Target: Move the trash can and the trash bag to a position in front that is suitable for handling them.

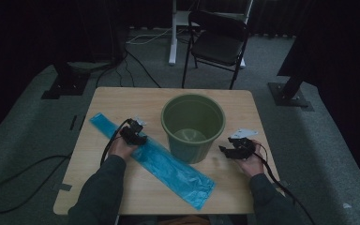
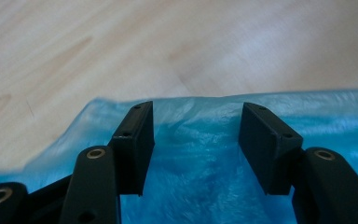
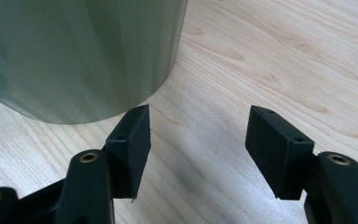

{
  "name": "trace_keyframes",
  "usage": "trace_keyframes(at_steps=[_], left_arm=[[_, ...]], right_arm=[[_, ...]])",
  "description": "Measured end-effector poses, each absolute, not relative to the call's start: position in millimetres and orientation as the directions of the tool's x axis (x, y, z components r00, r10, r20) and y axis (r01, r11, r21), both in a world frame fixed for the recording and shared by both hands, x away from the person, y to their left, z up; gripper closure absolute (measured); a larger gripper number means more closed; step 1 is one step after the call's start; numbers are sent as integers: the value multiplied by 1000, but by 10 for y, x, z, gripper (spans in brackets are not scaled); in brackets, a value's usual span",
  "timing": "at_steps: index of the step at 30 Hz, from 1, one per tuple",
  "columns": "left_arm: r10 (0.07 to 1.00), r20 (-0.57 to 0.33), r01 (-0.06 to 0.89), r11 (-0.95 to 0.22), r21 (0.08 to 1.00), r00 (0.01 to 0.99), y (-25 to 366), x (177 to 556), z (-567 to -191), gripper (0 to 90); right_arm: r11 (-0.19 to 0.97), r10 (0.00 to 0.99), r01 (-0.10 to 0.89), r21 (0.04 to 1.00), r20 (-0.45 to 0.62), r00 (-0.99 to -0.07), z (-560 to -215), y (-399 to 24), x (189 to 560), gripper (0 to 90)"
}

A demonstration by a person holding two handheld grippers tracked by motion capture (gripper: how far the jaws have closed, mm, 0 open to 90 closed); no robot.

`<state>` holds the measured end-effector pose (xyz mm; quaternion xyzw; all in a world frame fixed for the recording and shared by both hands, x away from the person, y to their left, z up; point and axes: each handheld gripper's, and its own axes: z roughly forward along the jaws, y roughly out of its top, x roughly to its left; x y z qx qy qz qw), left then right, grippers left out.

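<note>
Left claw [image 2: 196, 140] gapes wide over the crinkled, long blue plastic bag [image 2: 205, 186], gripping nothing. Right claw [image 3: 198, 149] likewise apart, empty, beside the ribbed green plastic bucket [image 3: 79, 56] on the pale wood-grain table [image 3: 270, 60].

One green bucket [image 1: 193, 126], one blue plastic bag [image 1: 168, 166], one table [image 1: 122, 98], one folding chair [image 1: 218, 42], two tongs.

In the left gripper view the crinkled blue plastic bag [image 2: 200, 154] ran off the right and bottom edges, its near part blurred. In the right gripper view the round green plastic bucket [image 3: 79, 51] was cut off at the top and left, rim unseen. In the high view it hid some of the pale wooden tabletop [image 1: 122, 96].
</note>
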<state>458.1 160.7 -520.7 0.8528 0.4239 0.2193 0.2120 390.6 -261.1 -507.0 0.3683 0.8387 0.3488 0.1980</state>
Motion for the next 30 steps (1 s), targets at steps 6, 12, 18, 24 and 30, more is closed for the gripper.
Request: trace_keyframes(at_steps=[6, 12, 18, 24, 30], left_arm=[[841, 179, 649, -513, 561, 510, 1446, 4737, -5212, 451], [844, 131, 628, -482, 611, 520, 1477, 4520, -5052, 455], [824, 60, 618, -468, 631, 563, 1541, 4123, -4987, 471], [801, 72, 611, -508, 606, 594, 1459, 3965, -5090, 477], [796, 104, 619, -539, 572, 596, 1460, 3952, -5160, 479]], right_arm=[[487, 755, 479, 731, -76, -652, -5066, -2609, 3896, 397], [493, 750, 474, 729, -81, -656, -5059, -2623, 3882, 397], [490, 753, 478, 729, -78, -654, -5058, -2621, 3882, 396], [499, 744, 470, 728, -81, -664, -5053, -2565, 3875, 396], [505, 739, 466, 726, -84, -669, -5059, -2544, 3883, 395]])
